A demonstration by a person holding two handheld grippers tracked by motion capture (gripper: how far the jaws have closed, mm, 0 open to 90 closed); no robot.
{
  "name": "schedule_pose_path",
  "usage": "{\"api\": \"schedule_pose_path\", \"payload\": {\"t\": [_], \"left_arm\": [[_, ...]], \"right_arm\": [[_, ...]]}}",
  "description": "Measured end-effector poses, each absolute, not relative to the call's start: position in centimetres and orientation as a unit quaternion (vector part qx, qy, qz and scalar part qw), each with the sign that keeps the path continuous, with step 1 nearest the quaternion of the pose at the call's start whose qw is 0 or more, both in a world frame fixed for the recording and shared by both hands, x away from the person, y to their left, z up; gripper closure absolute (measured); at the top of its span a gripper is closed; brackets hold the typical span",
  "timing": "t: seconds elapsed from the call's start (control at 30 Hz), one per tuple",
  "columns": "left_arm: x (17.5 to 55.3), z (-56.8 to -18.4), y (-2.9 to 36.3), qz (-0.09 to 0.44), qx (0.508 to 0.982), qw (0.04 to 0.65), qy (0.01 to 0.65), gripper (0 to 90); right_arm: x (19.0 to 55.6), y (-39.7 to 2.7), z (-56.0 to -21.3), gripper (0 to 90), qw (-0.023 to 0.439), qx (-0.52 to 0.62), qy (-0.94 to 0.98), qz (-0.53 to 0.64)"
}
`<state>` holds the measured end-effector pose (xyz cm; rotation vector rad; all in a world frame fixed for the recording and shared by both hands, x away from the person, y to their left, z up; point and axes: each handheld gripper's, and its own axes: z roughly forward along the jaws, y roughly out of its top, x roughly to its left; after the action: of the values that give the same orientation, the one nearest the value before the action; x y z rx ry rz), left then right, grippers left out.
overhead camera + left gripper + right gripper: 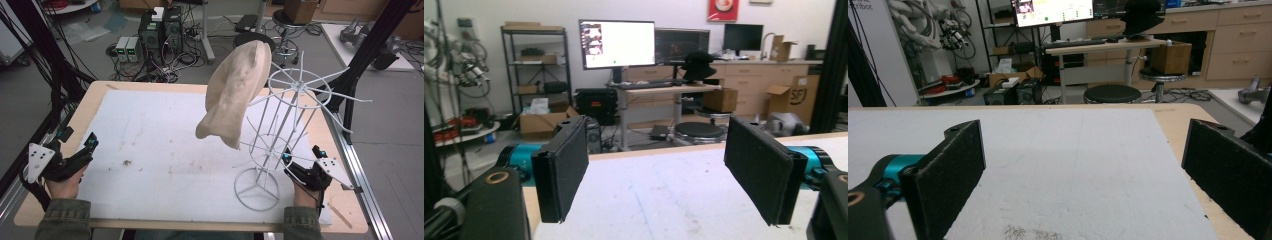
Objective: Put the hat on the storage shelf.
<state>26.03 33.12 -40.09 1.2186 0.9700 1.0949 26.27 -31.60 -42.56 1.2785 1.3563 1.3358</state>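
Note:
A white wire stand (295, 89) rises from a round base (256, 189) at the right of the table. A soft beige cloth piece, shaped like a hat (235, 95), hangs from the stand's top on its left side, clear of the mat. My left gripper (89, 150) rests at the mat's left edge, far from the stand. It is open, with nothing between its pads (661, 175). My right gripper (291, 167) sits low, just right of the stand's base, and is open and empty (1088, 175).
A white foam mat (160, 130) covers most of the wooden table (95, 95); brown specks (126, 162) lie on it. A black frame post (360, 55) stands at the right rear. Computers (155, 30) and a stool (290, 20) are on the floor beyond.

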Motion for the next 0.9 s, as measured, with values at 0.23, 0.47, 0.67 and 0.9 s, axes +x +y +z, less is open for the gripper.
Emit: {"api": "schedule_pose_path", "payload": {"t": [0.23,0.47,0.67,0.9], "left_arm": [[25.3,-41.4,34.0,0.478,0.512,0.566,0.435,23.7],[24.6,-42.6,34.7,0.480,0.510,0.550,0.456,22.9],[24.0,-43.6,35.1,0.474,0.513,0.535,0.475,22.6],[23.8,-44.3,35.3,0.469,0.514,0.527,0.488,22.6]], "right_arm": [[26.3,-31.6,-42.6,2.9,0.412,0.509,0.538,0.531],[26.3,-31.6,-42.6,2.9,0.412,0.509,0.538,0.530],[26.3,-31.6,-42.6,2.9,0.413,0.509,0.537,0.531],[26.3,-31.6,-42.6,2.9,0.410,0.509,0.537,0.533]]}}
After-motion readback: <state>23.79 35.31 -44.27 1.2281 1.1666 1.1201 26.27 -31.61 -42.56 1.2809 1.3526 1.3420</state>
